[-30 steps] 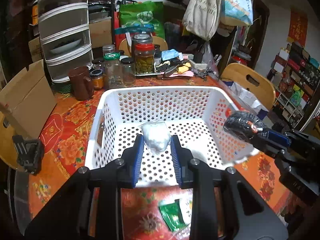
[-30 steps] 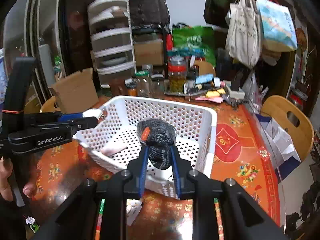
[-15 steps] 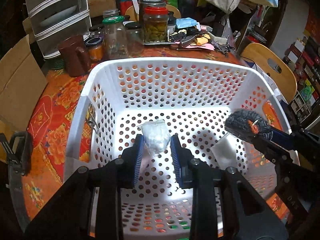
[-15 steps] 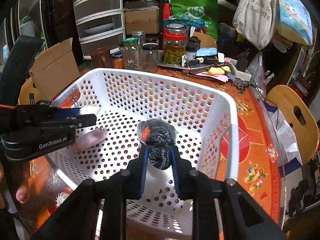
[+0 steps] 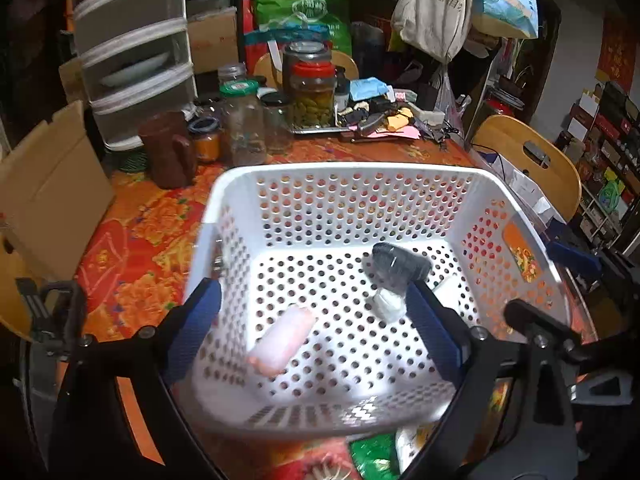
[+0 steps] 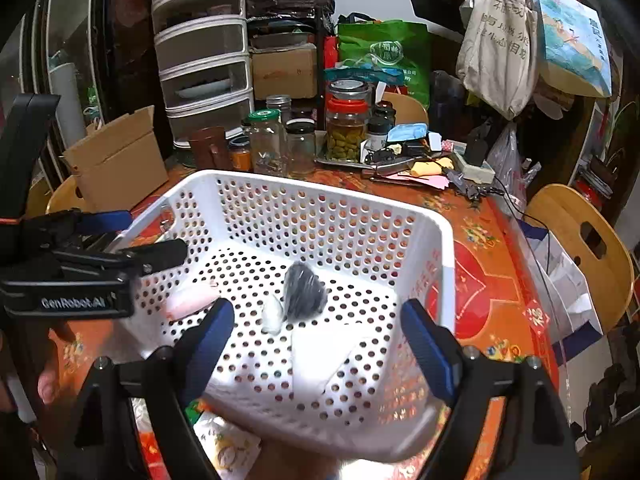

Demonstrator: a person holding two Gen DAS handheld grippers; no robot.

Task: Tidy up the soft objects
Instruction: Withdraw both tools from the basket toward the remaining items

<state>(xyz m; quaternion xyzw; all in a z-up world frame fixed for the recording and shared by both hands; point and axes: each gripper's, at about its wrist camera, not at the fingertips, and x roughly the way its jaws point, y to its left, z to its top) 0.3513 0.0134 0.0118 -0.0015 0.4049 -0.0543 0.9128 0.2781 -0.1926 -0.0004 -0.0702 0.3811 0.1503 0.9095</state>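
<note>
Both grippers' jaws are opening, nothing between them. Withdraw left gripper (image 5: 316,320) and right gripper (image 6: 320,332) straight up, clear of the basket (image 5: 360,170).

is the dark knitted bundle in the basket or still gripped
In the basket. The dark knitted bundle lies on the white basket floor beside a small white bundle, clear of the opening right gripper.

Each wrist camera looks forward and steeply down along its own spread fingers, close above the white basket (image 5: 344,172) (image 6: 320,200), which both views share.
</note>
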